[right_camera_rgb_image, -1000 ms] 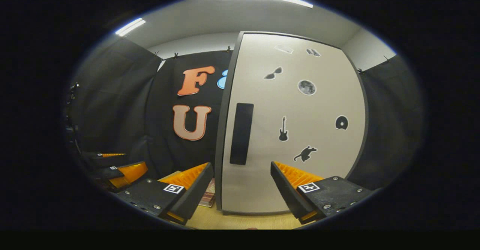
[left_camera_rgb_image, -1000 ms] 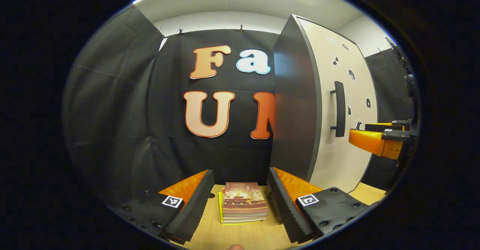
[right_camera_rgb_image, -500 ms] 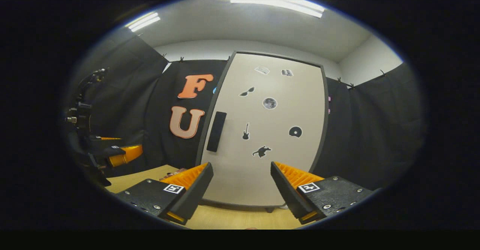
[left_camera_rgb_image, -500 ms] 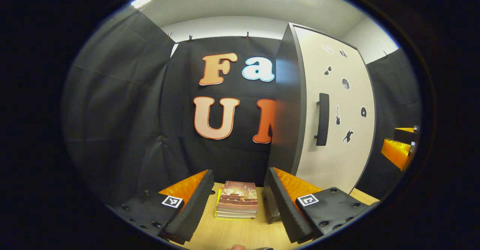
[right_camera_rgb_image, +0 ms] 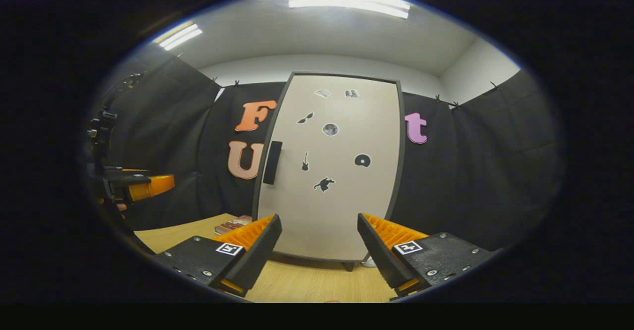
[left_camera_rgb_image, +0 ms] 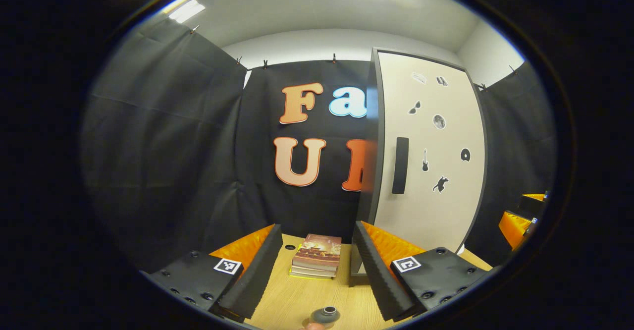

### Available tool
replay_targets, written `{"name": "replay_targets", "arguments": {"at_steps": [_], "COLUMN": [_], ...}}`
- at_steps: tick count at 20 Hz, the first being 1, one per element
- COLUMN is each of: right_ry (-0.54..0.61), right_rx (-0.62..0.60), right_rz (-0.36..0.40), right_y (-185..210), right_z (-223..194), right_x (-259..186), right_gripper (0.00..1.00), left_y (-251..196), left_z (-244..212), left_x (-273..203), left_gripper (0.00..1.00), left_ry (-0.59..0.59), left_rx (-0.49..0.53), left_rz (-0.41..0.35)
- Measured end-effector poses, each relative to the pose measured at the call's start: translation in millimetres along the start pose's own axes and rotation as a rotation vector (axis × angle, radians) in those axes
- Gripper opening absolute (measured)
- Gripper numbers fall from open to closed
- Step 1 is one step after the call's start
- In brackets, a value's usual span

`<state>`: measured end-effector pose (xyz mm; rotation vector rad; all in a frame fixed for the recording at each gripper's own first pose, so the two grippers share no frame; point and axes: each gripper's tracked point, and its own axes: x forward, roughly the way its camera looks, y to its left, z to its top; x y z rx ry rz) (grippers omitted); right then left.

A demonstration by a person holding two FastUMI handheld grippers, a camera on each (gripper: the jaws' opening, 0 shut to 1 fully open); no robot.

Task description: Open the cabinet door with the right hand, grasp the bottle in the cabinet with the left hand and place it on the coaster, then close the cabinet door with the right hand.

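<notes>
The cabinet point(right_camera_rgb_image: 329, 171) is the biggest thing. In the right gripper view it stands straight ahead of the jaws, well past their tips. Its pale cabinet door point(left_camera_rgb_image: 428, 156) looks closed. A dark handle point(right_camera_rgb_image: 272, 162) runs up and down near the door's left edge, above and beyond the left finger. Small dark stickers point(right_camera_rgb_image: 324, 184) dot the door.

The wooden table point(left_camera_rgb_image: 297, 298) lies under both pairs of jaws.

The right gripper point(right_camera_rgb_image: 319, 253) has its jaws spread wide with nothing between them. The left gripper point(left_camera_rgb_image: 317, 265) is spread wide too, and holds nothing. In the right gripper view the left gripper also peeks in far off to the left.

In the left gripper view a stack of books point(left_camera_rgb_image: 318, 262) lies on the table just past the fingertips, in line with the gap.

The bottle point(left_camera_rgb_image: 326, 315) may be the small round thing at the very bottom, near the base of the gap, but it is too cut off to be sure.
</notes>
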<state>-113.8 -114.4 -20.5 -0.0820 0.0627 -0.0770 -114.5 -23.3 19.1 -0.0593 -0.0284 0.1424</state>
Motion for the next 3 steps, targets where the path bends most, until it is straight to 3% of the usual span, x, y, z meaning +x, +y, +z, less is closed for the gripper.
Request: {"name": "replay_targets", "arguments": {"at_steps": [3], "right_ry": [-0.005], "right_rx": [-0.013], "right_rz": [-0.035], "right_y": [-13.4], "right_z": [3.8], "right_x": [-4.1], "right_gripper": [0.95], "left_y": [-10.9], "left_z": [6.9], "left_x": [0.5], "left_gripper": [0.95], "left_ry": [-0.014], "left_rx": [-0.002], "left_rz": [-0.017]}}
